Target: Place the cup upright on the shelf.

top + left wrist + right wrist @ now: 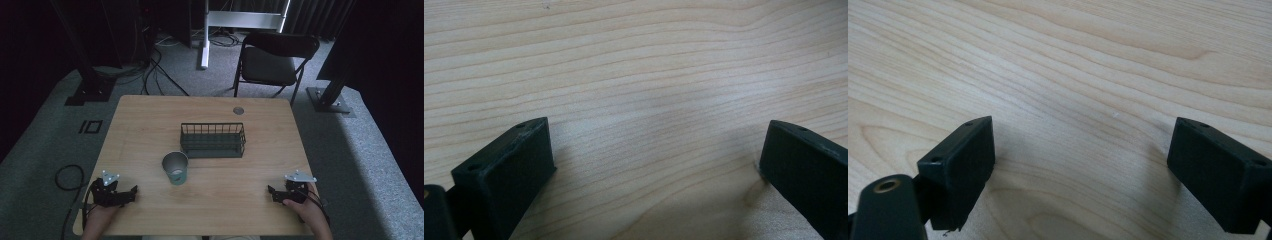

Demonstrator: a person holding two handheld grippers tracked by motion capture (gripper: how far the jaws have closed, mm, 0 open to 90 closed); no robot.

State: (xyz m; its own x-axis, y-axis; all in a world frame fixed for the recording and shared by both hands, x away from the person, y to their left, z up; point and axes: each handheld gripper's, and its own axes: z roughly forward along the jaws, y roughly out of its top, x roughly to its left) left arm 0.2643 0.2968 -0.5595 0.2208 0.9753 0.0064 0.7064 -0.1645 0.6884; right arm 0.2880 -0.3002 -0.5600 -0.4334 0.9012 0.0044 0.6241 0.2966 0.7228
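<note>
A dark wire basket (213, 140) stands near the middle of the wooden table (150, 120), its long side facing the person. Through its bars nothing can be made out inside. Just in front of it and slightly to its left stands a teal cup (175, 168), upright, close to the basket but apart from it. The cup's inside looks pale grey, and whether it holds anything cannot be told from the high view.

The left gripper (131, 192) rests at the near left corner of the table, held by the person's left hand (100, 216), with its jaws pointing right toward the table's centre. The cup lies ahead and to the right of it, near but not touching. In the left gripper view its jaws stand wide apart with bare wood between them.

The right gripper (270, 193) rests at the near right edge, held by the right hand (307, 210), jaws pointing left toward the centre, well apart from both cup and basket. The right gripper view shows its jaws spread wide as well, low over the wood grain and holding nothing.
</note>
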